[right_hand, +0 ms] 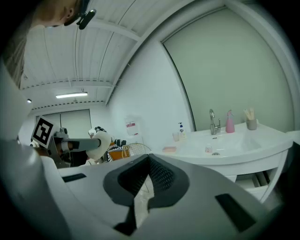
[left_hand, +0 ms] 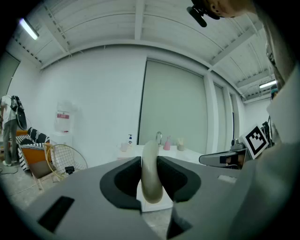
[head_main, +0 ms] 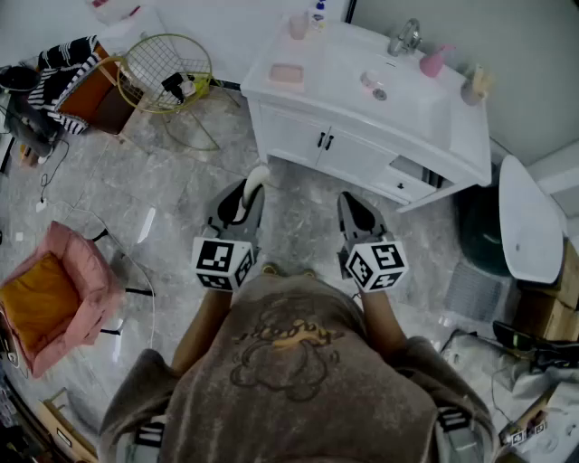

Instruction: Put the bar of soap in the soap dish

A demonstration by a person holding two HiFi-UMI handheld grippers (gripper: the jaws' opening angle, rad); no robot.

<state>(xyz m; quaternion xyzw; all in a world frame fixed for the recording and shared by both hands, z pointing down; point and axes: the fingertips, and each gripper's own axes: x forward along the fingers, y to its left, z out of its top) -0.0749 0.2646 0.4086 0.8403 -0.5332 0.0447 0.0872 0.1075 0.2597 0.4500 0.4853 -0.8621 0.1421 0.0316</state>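
Note:
The bar of soap (head_main: 258, 175) is pale and oval, and my left gripper (head_main: 252, 191) is shut on it, holding it edge-on over the floor in front of the vanity. In the left gripper view the soap (left_hand: 151, 174) stands upright between the two dark pads. The pink soap dish (head_main: 287, 74) lies on the left end of the white vanity top (head_main: 344, 90), well ahead of both grippers; the right gripper view shows the dish (right_hand: 169, 149) too. My right gripper (head_main: 349, 202) is level beside the left one, shut and holding nothing (right_hand: 148, 174).
The vanity carries a faucet (head_main: 404, 38), a pink bottle (head_main: 432, 61) and a cup (head_main: 298, 25). A drawer (head_main: 409, 177) hangs open at its right. A wire basket (head_main: 168, 70) stands at the back left and a pink chair (head_main: 52, 298) at the left.

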